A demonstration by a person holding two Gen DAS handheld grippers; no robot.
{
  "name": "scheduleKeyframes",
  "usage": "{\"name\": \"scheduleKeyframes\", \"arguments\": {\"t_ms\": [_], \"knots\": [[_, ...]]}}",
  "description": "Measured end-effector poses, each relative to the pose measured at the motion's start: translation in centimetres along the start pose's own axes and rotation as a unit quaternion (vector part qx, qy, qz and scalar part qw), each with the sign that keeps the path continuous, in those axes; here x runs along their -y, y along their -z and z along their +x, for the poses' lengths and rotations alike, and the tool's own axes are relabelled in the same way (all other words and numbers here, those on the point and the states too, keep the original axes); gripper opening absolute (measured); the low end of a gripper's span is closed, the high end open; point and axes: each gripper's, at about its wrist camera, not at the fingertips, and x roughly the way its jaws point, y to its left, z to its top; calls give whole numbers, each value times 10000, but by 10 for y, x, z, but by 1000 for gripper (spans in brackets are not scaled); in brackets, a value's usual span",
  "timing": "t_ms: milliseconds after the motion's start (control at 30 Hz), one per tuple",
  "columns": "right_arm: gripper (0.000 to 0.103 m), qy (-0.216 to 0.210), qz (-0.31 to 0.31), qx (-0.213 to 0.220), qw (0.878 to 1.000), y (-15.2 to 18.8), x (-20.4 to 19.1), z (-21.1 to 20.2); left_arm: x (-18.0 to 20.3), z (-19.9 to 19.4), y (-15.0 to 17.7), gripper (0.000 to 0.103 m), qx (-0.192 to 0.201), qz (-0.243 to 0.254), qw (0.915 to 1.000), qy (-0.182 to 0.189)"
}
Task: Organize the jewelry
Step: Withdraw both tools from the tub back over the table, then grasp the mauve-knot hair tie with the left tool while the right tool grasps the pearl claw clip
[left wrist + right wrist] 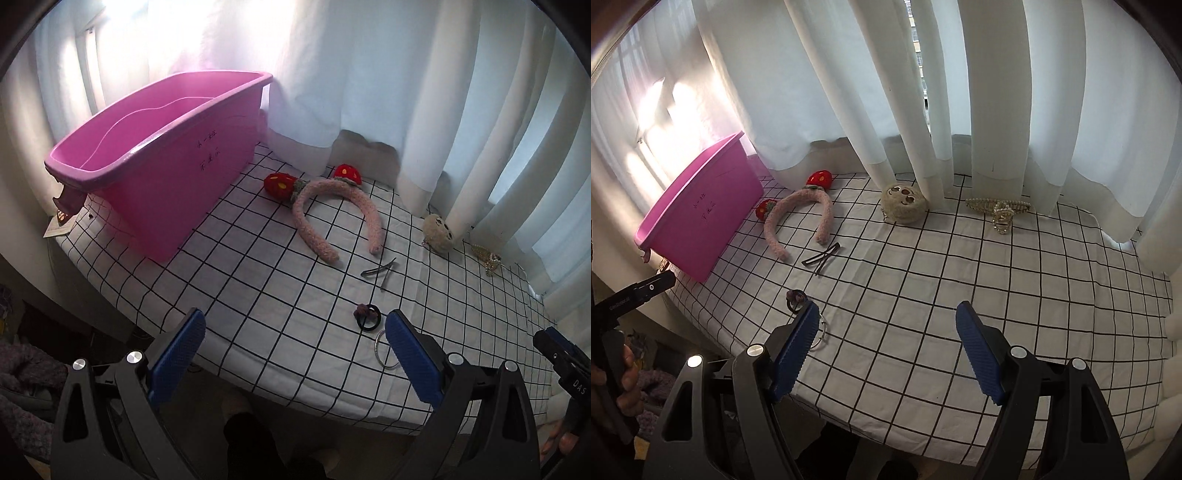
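Both grippers hang spread and empty over the near edge of the checked tablecloth (923,295): the left gripper (295,354) beside a black hair tie (367,317) and a thin bangle (386,349), the right gripper (886,350) further right. Nothing looks sorted yet. The pink bin (155,155) at far left appears empty, while the strawberry headband (325,214), crossed hairpins (380,271), plush face clip (905,203) and pearl claw clip (999,212) all lie loose on the cloth.
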Motion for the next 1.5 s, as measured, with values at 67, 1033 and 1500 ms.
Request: {"name": "scheduleKeyframes", "arguments": {"t_ms": [67, 1033, 1500], "knots": [[73, -14, 10, -15, 10000, 4, 11, 1, 9, 0, 8, 96, -43, -47, 10000, 3], [73, 706, 453, -267, 9961, -21, 91, 97, 68, 117, 30, 96, -564, 15, 9984, -89], [73, 749, 312, -80, 9967, -60, 143, 158, 84, 143, 53, 96, -462, -574, 9947, -715]]}}
